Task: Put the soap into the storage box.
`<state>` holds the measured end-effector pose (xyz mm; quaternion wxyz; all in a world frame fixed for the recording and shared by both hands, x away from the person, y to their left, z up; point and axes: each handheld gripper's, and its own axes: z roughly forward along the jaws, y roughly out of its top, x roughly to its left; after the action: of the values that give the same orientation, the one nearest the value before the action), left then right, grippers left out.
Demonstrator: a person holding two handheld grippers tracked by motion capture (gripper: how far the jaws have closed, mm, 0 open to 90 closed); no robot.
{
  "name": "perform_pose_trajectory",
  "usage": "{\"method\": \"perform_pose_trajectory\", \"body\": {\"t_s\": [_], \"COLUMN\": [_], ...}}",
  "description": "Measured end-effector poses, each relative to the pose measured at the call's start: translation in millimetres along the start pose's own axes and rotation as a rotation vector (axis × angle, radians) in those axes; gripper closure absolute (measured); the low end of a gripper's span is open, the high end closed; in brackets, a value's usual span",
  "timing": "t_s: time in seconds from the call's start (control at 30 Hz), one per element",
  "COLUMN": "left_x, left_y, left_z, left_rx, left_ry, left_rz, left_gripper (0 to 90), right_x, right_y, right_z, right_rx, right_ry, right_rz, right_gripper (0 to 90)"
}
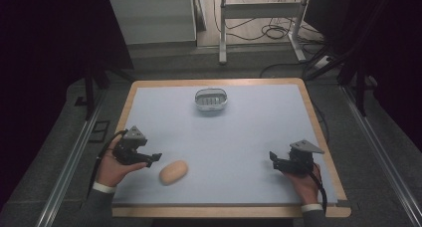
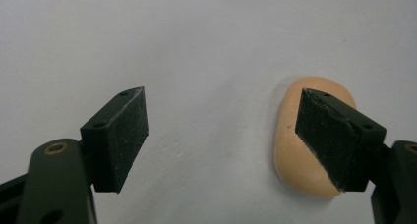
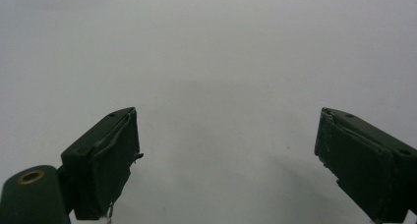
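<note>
Soap bar [image 1: 173, 172], a tan oval, lies flat on the pale blue table [image 1: 239, 137] near the front edge, just beside the left gripper [image 1: 155, 158]. In the left gripper view that gripper's jaws stand wide apart, holding nothing, with one jaw passing in front of the soap. The right gripper [image 1: 272, 157] rests low at the table's right side, well apart from the soap, its jaws also spread and empty. A small grey basket [image 1: 211, 100] sits toward the far edge.

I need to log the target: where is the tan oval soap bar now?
In the high view, the tan oval soap bar lies near the table's front-left, just right of the open left gripper.
</note>
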<state>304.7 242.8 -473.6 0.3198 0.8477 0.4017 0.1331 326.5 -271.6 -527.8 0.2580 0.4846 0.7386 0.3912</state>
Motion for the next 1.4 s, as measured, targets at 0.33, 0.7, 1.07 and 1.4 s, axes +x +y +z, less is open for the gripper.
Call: {"method": "perform_pose_trajectory", "body": {"t_s": [0.33,0.7,1.07,1.4], "left_x": [-12.9,-33.1,-45.5,-54.1], "left_y": [9.5,10.5,8.9,6.0], "left_z": [6.7,20.5,33.4,46.5], "left_rx": [0.040,0.099,0.153,0.217], "left_ry": [-0.017,-0.066,-0.093,-0.112], "left_rz": [0.057,0.107,0.133,0.160], "left_gripper": [20.2,19.9,20.1,21.3], "right_x": [0.5,0.5,0.5,0.3], "right_y": [-0.1,-0.1,0.0,0.0], "right_z": [0.3,0.5,0.7,0.8], "right_rx": [0.001,0.002,0.003,0.004], "right_ry": [-0.006,-0.009,-0.014,-0.016], "right_rz": [-0.004,-0.002,0.000,0.001], "right_gripper": [9.7,9.7,9.7,9.7]}}
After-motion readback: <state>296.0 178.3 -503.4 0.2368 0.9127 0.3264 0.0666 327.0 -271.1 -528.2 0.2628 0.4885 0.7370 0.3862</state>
